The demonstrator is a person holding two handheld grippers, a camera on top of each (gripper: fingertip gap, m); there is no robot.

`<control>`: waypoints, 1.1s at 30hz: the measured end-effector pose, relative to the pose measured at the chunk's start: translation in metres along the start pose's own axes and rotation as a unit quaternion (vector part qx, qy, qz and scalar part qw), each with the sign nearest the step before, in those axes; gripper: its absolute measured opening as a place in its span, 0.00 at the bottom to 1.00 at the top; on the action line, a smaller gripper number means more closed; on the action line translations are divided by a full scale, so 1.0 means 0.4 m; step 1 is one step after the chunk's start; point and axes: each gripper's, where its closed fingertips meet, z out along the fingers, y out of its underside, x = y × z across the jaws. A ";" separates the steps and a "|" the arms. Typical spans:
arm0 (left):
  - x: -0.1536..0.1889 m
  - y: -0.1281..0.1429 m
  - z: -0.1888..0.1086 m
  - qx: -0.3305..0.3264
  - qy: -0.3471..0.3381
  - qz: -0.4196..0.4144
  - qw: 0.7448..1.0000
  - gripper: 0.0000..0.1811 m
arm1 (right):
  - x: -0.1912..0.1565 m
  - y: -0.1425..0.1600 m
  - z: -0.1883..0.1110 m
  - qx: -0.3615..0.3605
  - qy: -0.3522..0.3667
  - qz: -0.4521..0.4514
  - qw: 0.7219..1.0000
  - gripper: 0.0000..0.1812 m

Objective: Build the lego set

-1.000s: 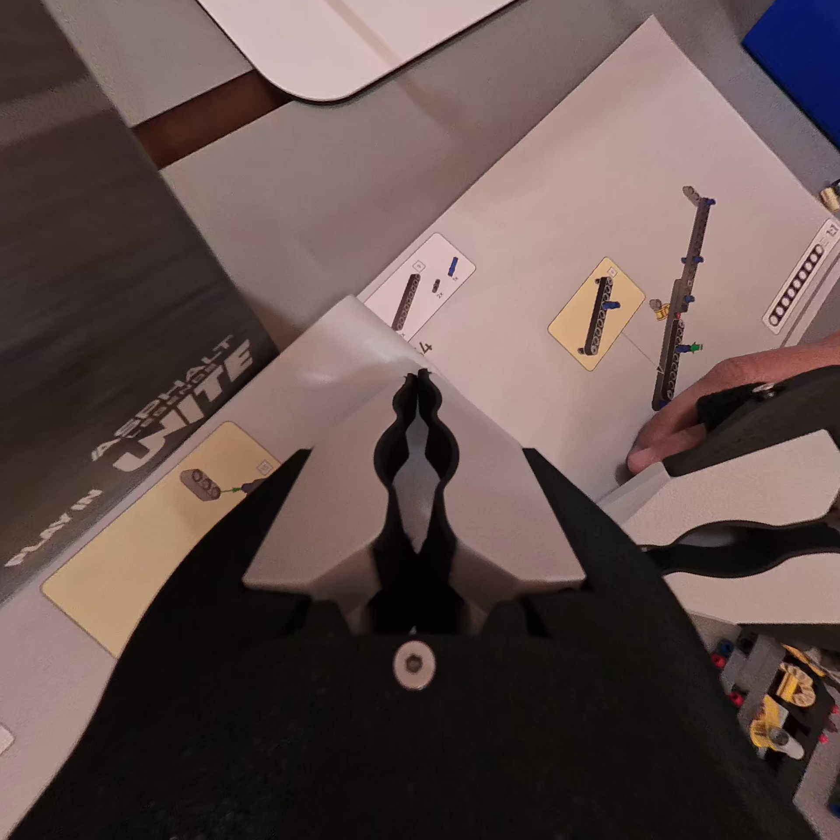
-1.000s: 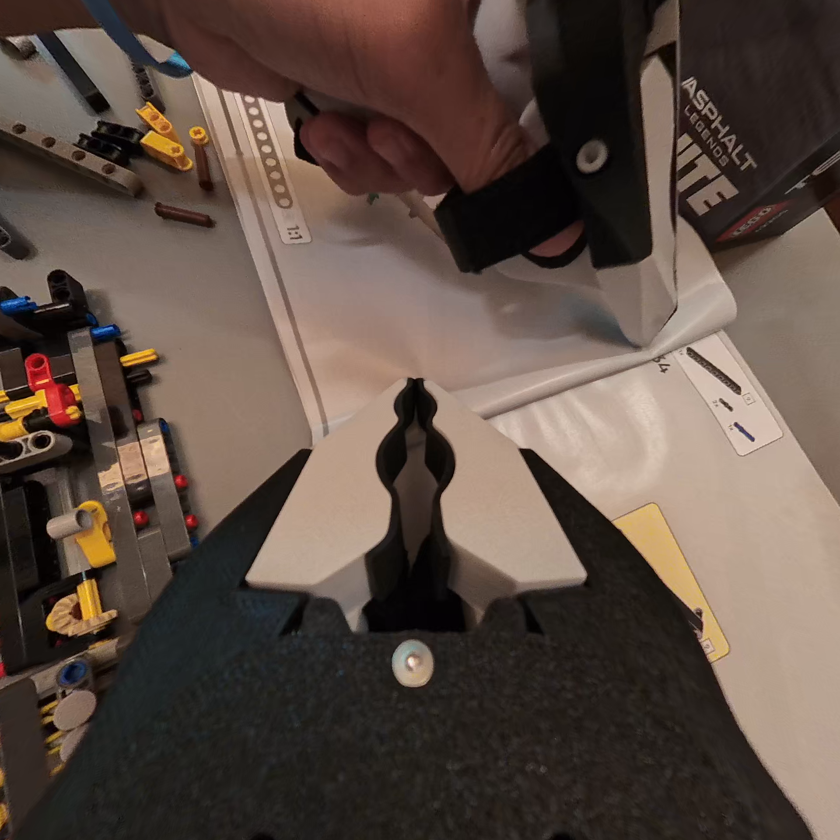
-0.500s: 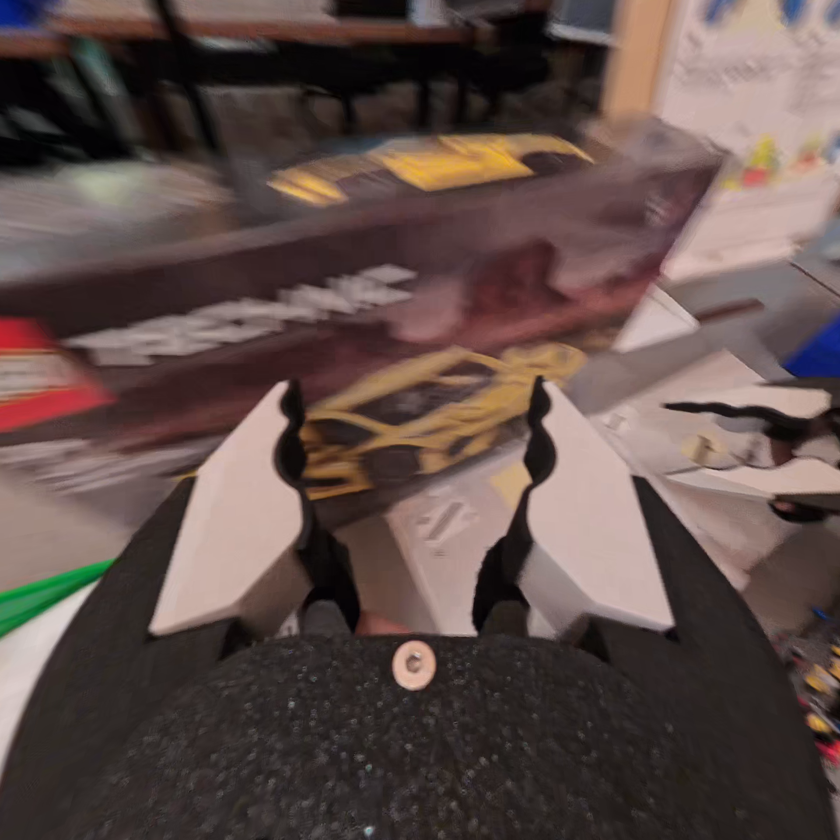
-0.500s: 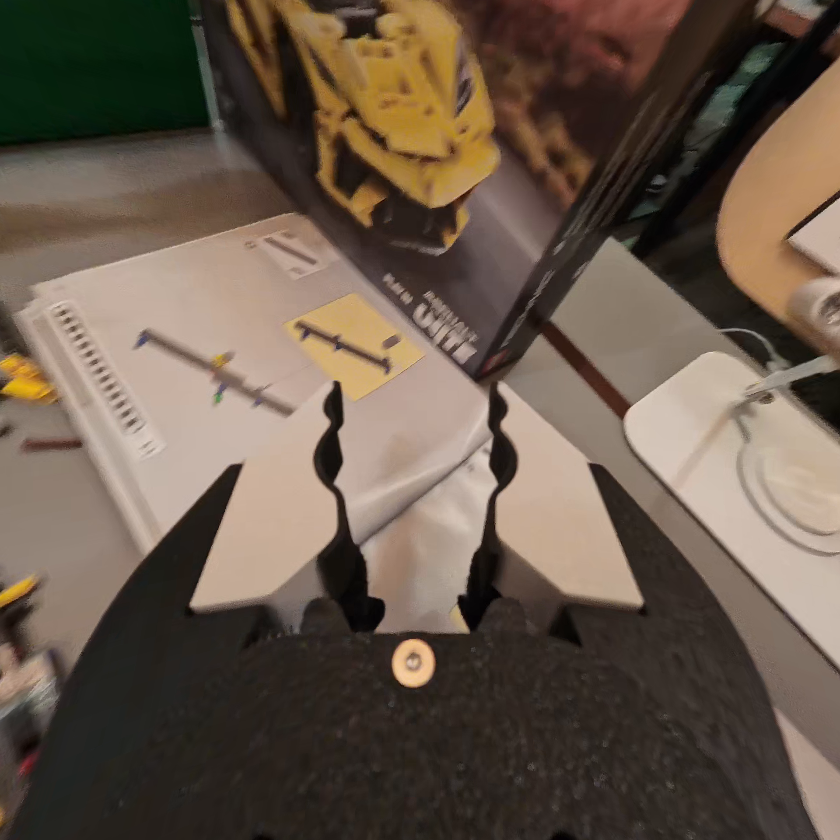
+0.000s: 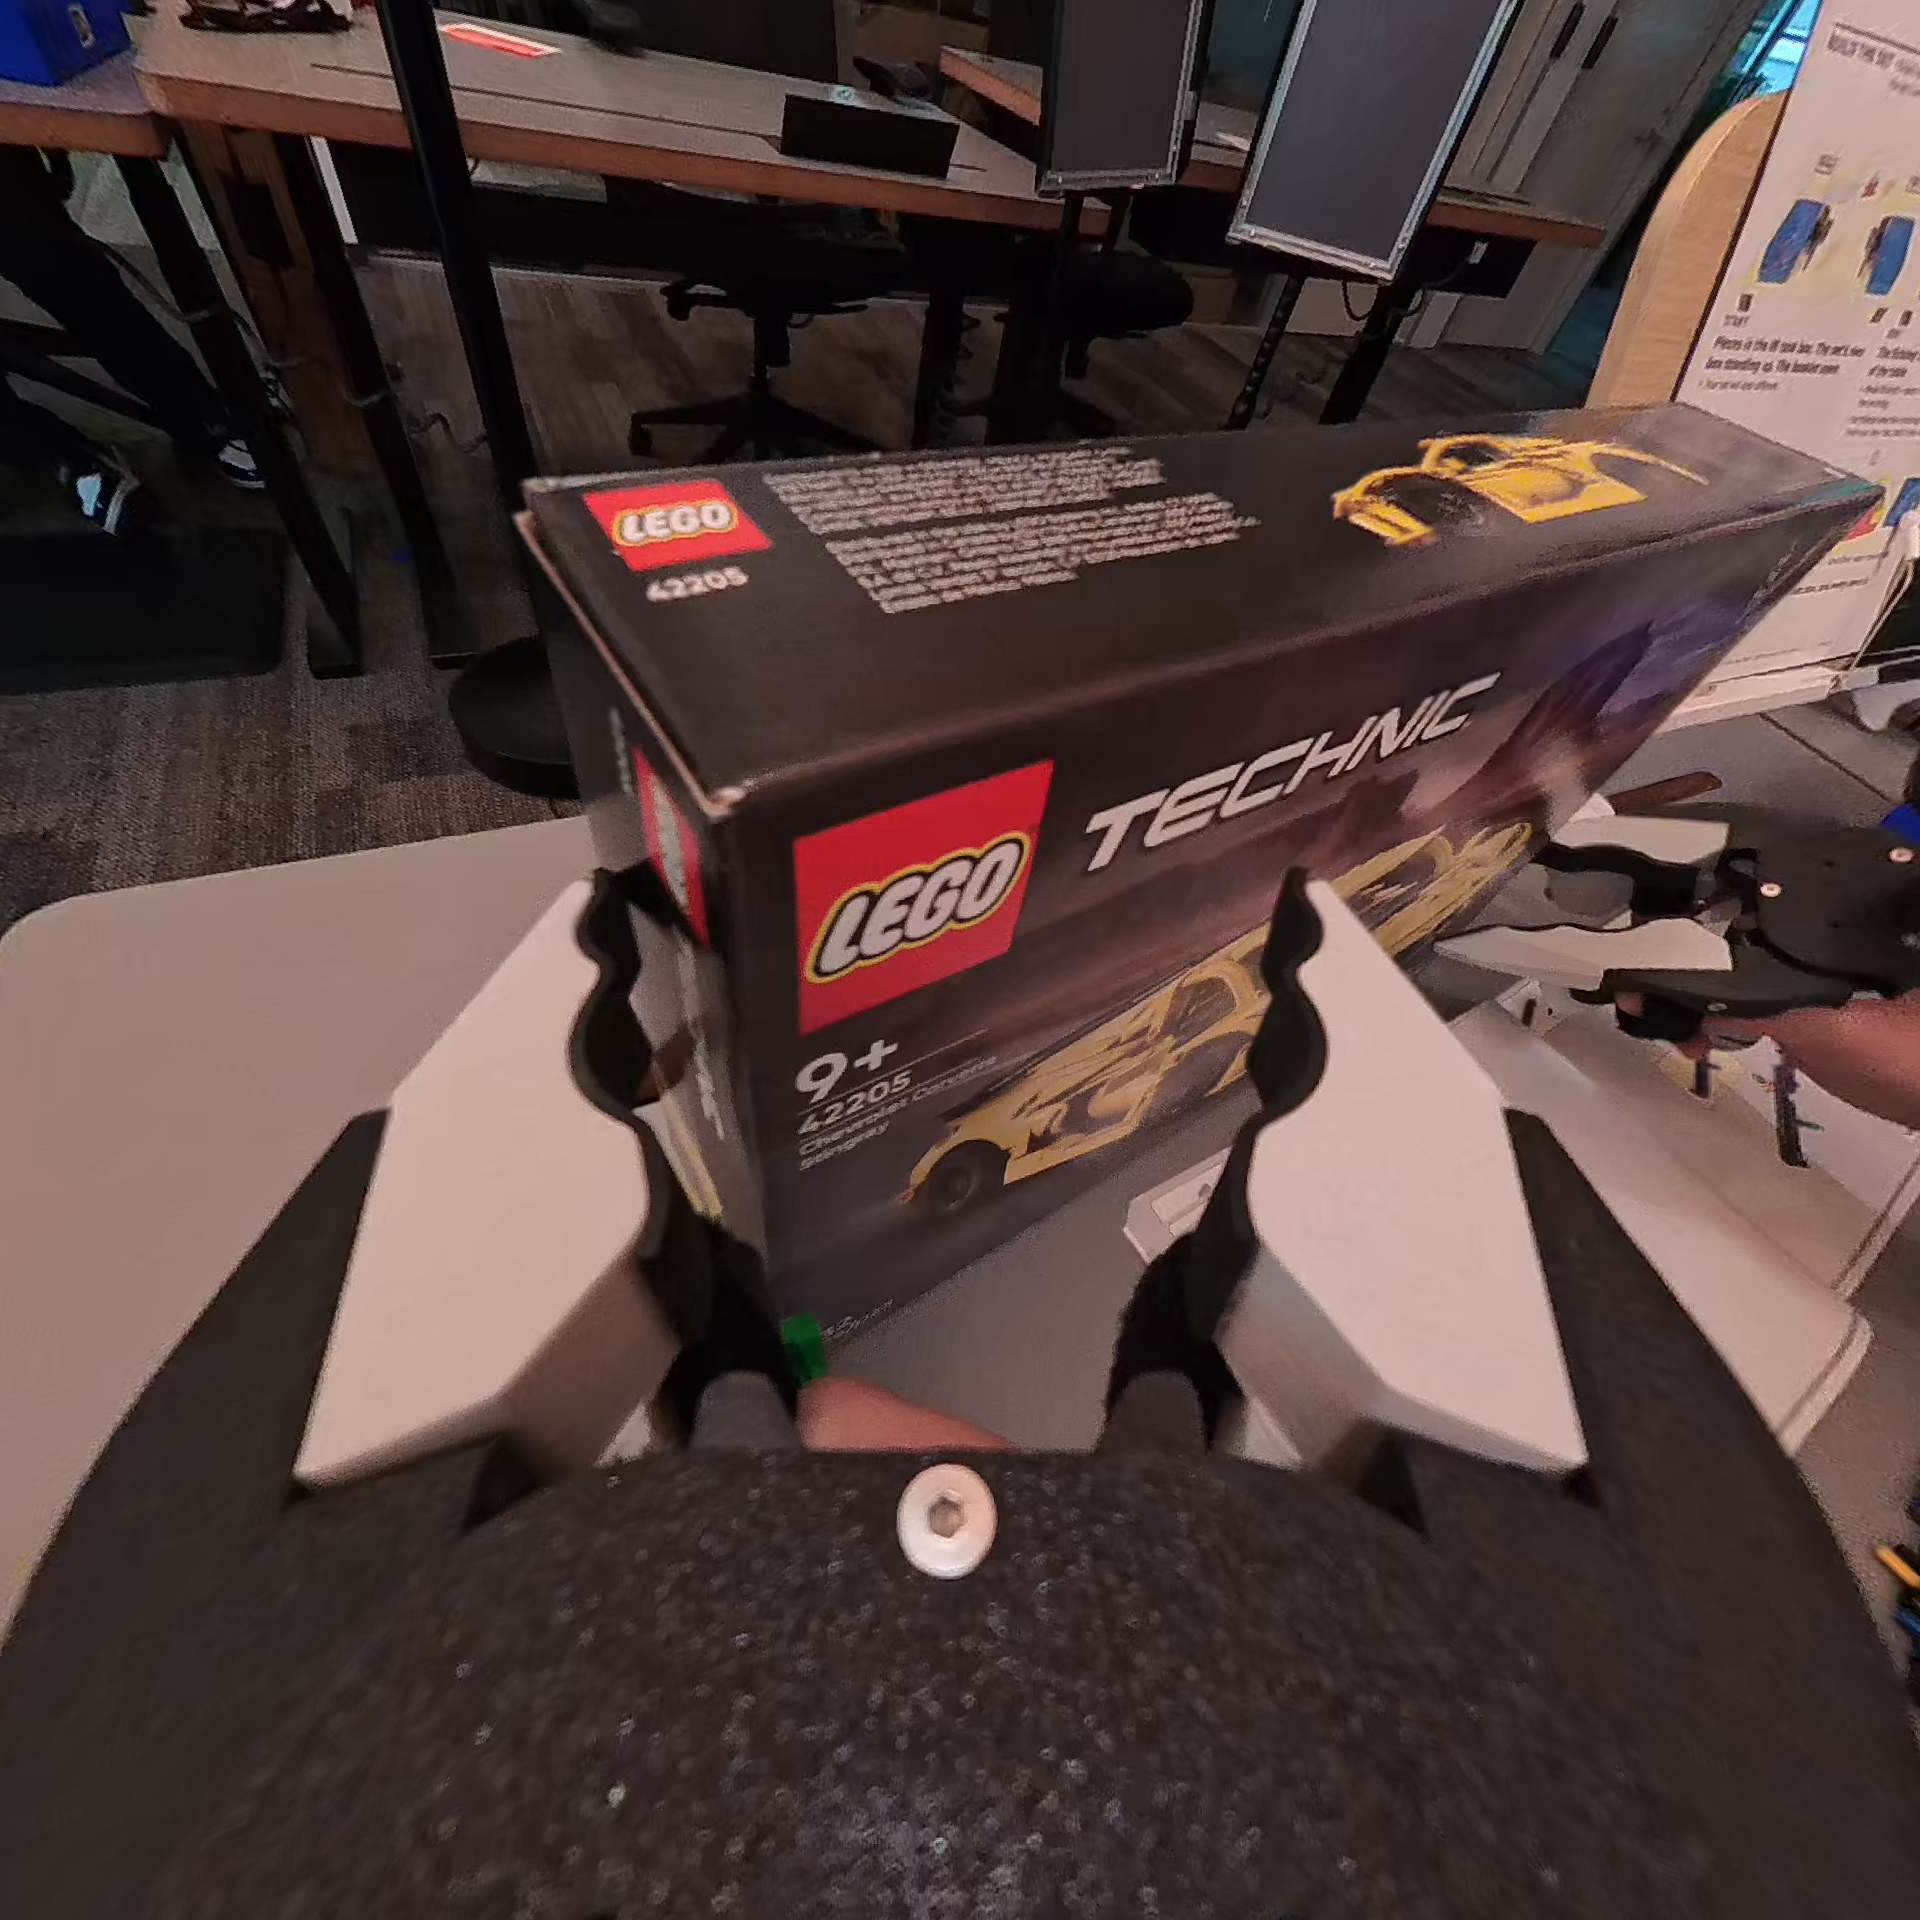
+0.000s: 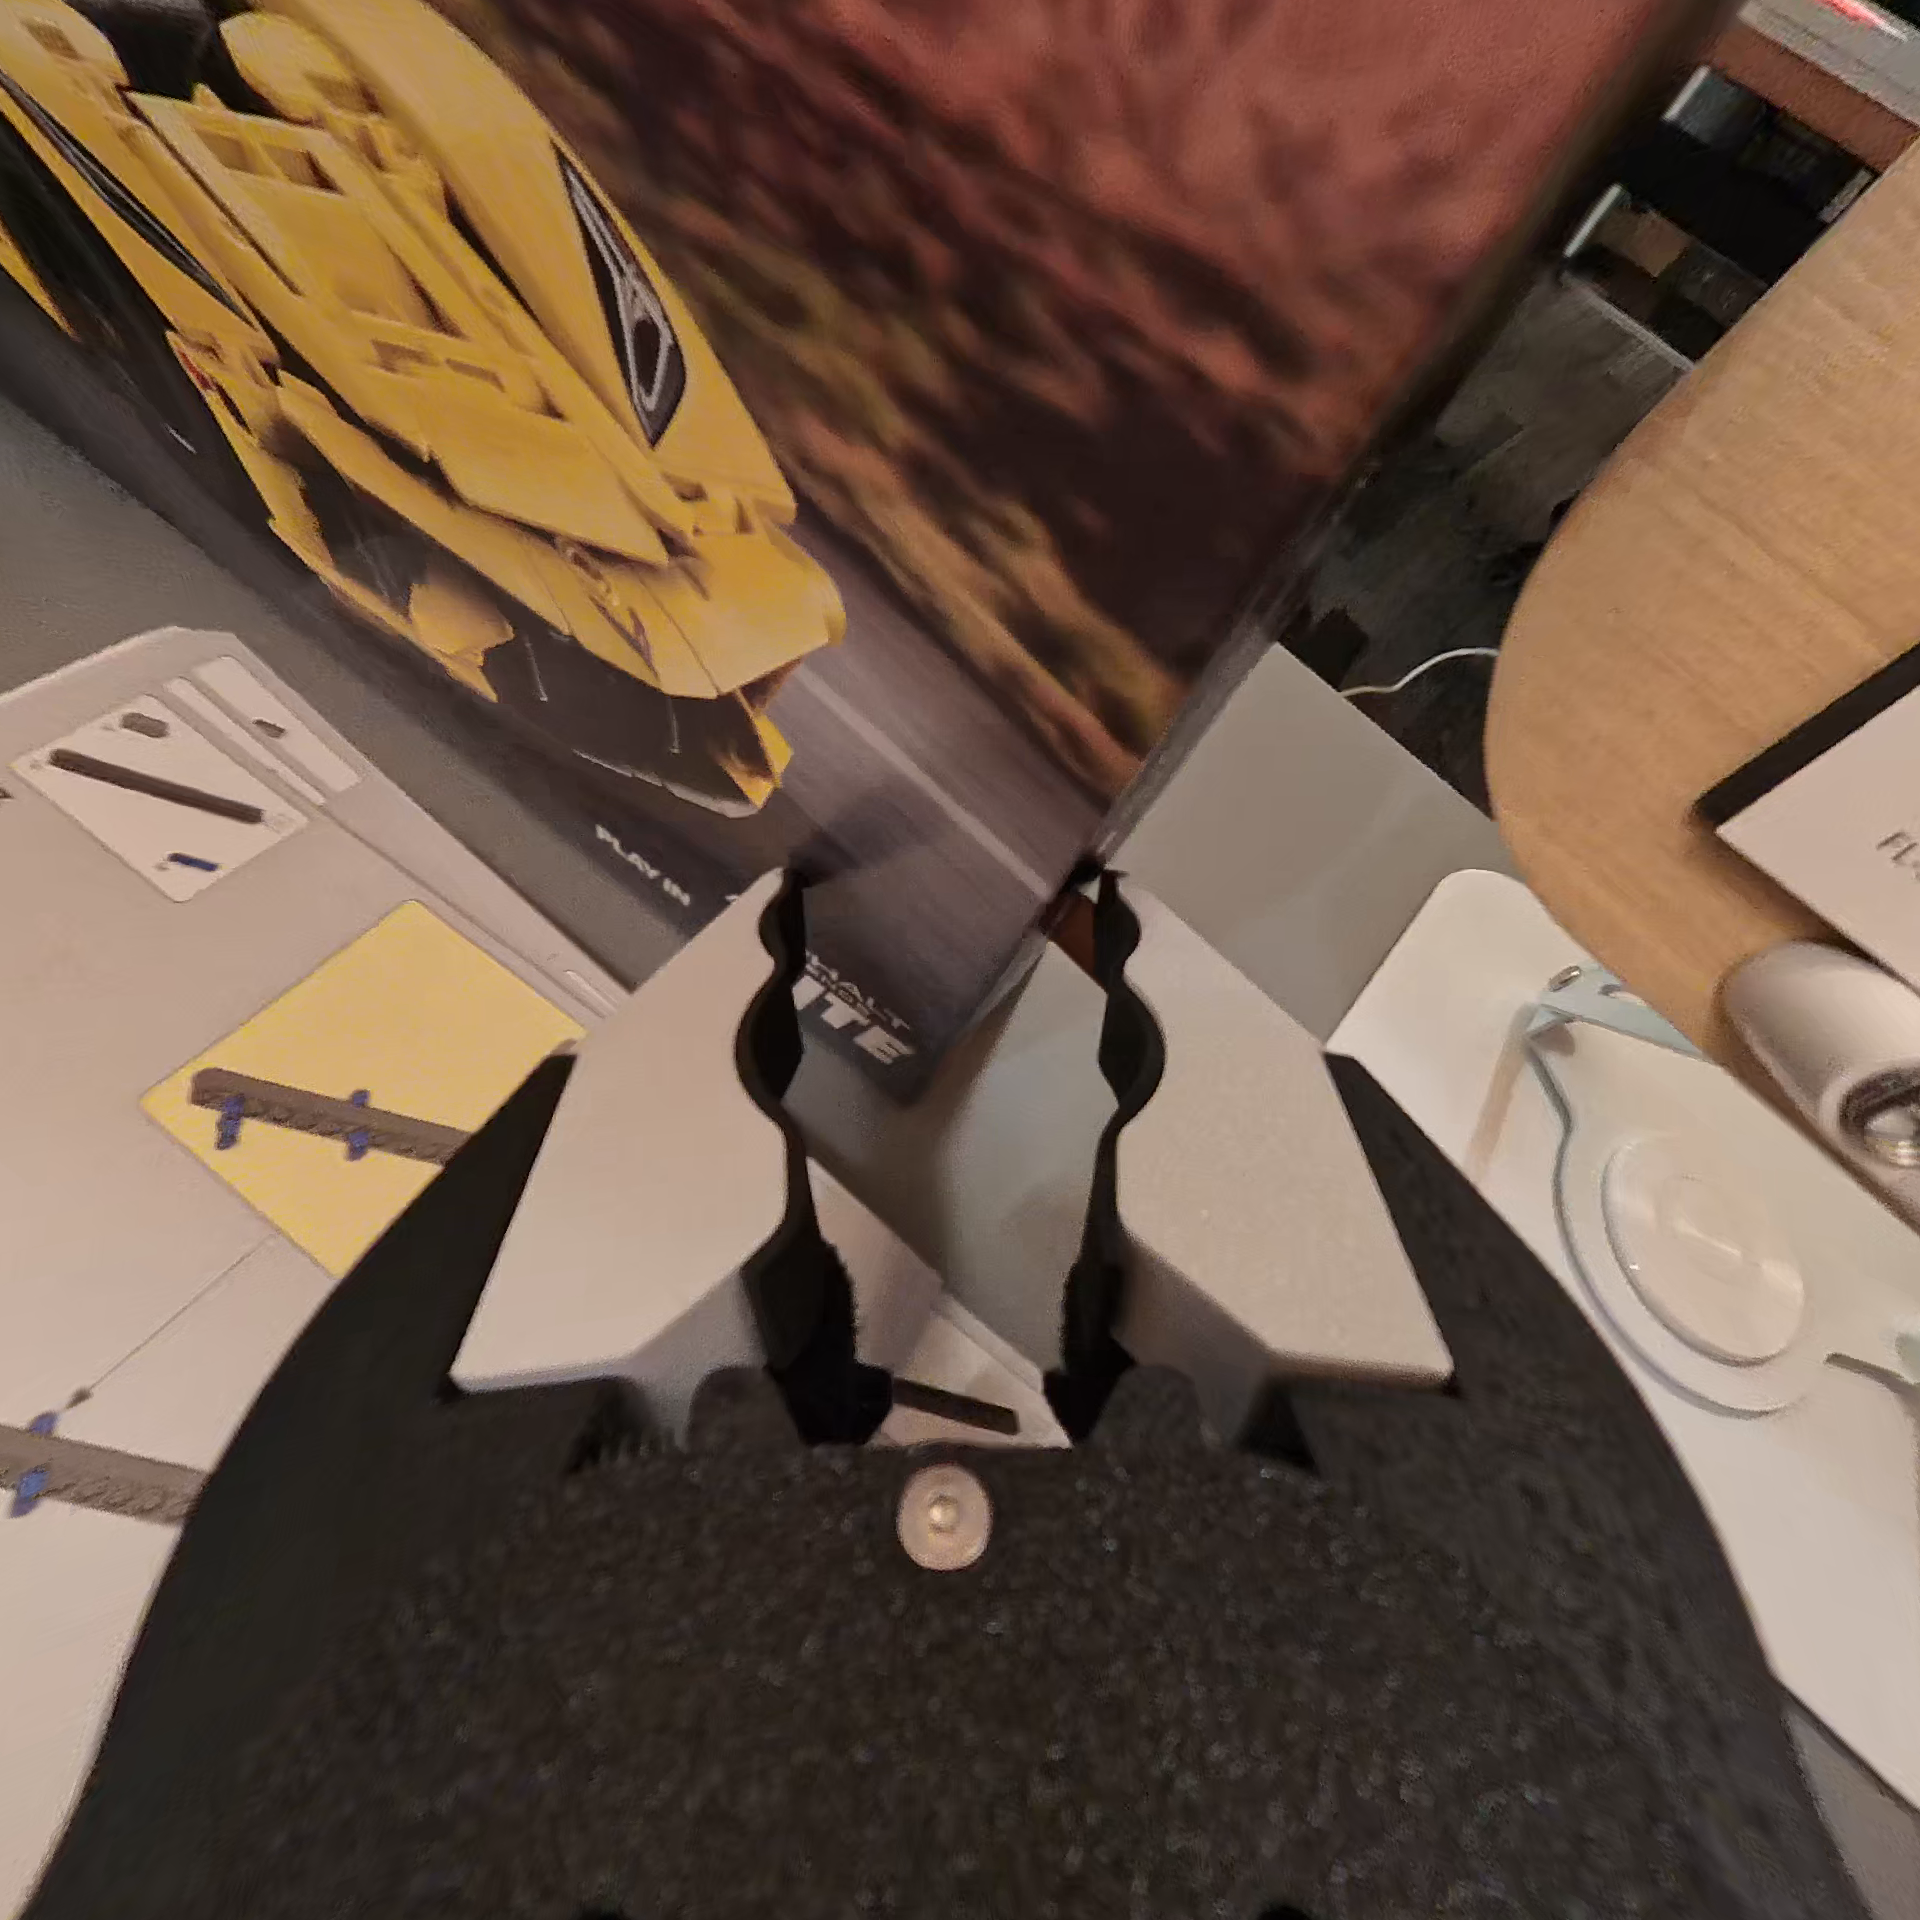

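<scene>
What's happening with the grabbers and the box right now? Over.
Left gripper open, right gripper open, both empty. Set box upright on the table, instruction booklet open beside it. Box fills both views, hiding loose parts.

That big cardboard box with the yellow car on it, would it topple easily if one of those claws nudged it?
Probably. The box stands upright on a narrow edge, so a nudge near the top may tip it. Being cardboard, it likely slides easily on the smooth table.

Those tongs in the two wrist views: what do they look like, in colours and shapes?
Both are alike. The left tongs and right tongs each have two pale grey wedge-shaped fingers lined inside with wavy black pads. They sit on a speckled black body, with a silver screw at its centre. No cables or sleeves show.
</scene>
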 end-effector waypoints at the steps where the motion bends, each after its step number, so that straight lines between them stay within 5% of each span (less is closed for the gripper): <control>1: 0.003 0.002 -0.003 0.002 -0.002 0.006 1.000 0.62 | 0.008 0.002 0.005 -0.005 0.002 -0.003 1.000 0.30; 12: 0.013 0.004 -0.017 0.012 -0.030 -0.001 0.999 0.62 | 0.029 -0.007 0.034 -0.007 -0.010 -0.012 1.000 0.30; 17: 0.007 0.004 -0.017 0.011 -0.039 0.001 0.999 0.60 | 0.031 -0.013 -0.010 0.016 -0.022 0.020 0.999 0.33; 22: 0.003 0.001 -0.028 0.020 -0.039 -0.001 0.999 0.59 | -0.028 -0.004 -0.170 0.049 -0.066 0.070 0.994 0.34; 29: -0.012 0.023 -0.047 0.023 -0.057 0.001 0.998 0.58 | -0.184 0.101 -0.412 0.071 -0.110 0.110 0.985 0.33; 33: 0.079 -0.007 -0.179 0.085 -0.104 -0.020 0.991 0.53 | -0.208 0.161 -0.500 0.060 -0.081 0.180 0.978 0.31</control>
